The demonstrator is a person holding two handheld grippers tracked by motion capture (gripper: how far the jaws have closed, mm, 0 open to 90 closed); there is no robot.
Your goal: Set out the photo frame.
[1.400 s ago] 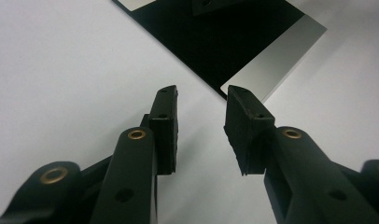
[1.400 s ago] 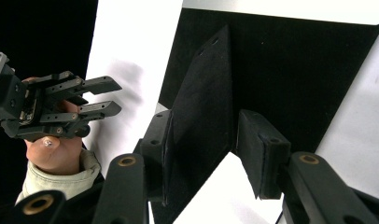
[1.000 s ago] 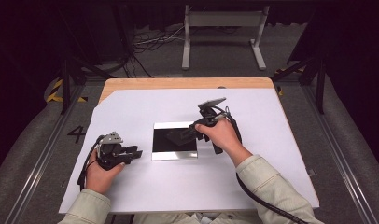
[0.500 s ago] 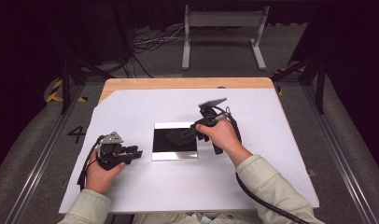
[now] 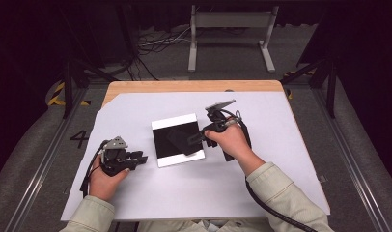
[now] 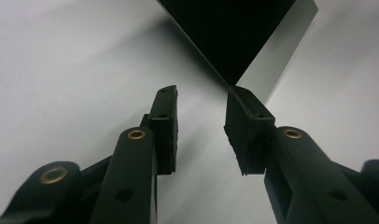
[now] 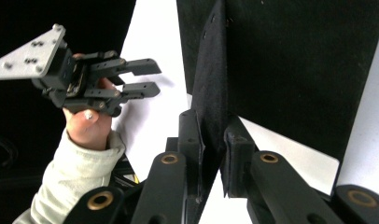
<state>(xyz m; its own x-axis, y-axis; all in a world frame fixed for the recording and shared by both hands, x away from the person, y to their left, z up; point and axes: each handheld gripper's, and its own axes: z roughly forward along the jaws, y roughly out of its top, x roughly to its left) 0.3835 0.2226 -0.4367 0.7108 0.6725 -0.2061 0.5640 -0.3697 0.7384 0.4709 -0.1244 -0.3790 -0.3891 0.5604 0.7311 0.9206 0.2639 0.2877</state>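
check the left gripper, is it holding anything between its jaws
No. In the left gripper view the left gripper has open jaws with only the bare white sheet between them, just short of the black panel.

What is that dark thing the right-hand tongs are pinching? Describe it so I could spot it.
Start at the big white sheet covering the table. Near its middle lies a black square board with white edges. On it is a thin black cloth, one edge lifted between the right tongs, which have just been closing; it is the only soft, floppy item.
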